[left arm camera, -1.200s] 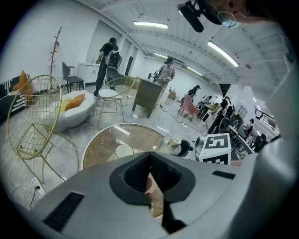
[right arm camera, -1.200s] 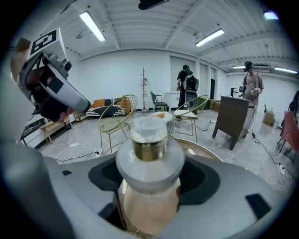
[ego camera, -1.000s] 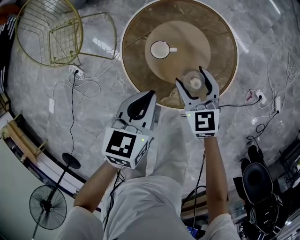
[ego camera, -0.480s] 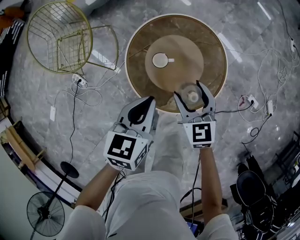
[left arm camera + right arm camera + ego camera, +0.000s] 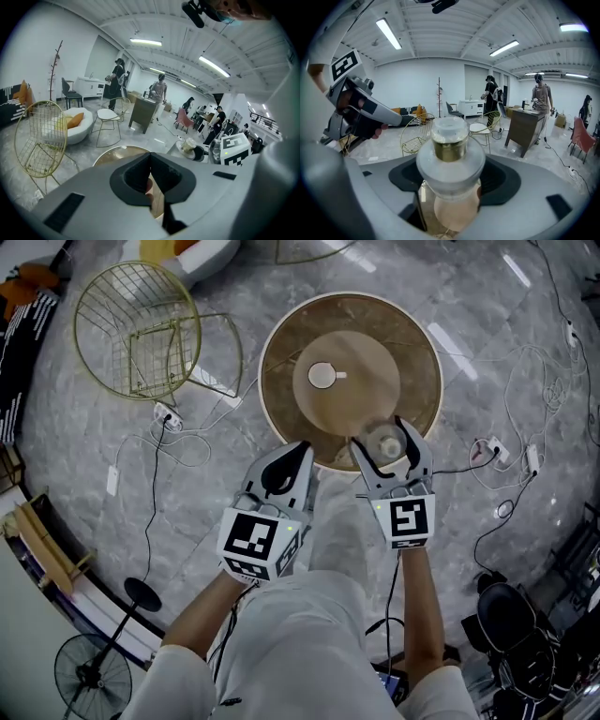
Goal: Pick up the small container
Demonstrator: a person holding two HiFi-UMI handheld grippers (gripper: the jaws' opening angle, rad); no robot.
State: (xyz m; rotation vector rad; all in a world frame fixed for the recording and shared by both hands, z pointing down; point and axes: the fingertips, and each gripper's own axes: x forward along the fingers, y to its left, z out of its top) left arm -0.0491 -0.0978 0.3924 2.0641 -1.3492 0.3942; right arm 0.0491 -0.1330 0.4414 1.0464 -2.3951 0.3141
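Observation:
The small container (image 5: 450, 161) is a clear glass jar with a gold collar and a frosted stopper. My right gripper (image 5: 390, 448) is shut on it and holds it upright above the near edge of the round wooden table (image 5: 281, 343). From the head view the jar (image 5: 384, 441) shows between the two dark fingers. My left gripper (image 5: 279, 465) hangs beside it to the left, over the table's near rim, jaws together and nothing in them. In the right gripper view the left gripper (image 5: 356, 110) shows at the left.
A white cup (image 5: 323, 375) sits on the table's raised middle disc. A gold wire chair (image 5: 141, 329) stands to the left. Cables and a power strip (image 5: 169, 414) lie on the marble floor. People stand at a counter (image 5: 527, 124) far off.
The table has drifted up and shrunk in the head view as the view rose. Both grippers kept their places and the jar stayed between the right jaws.

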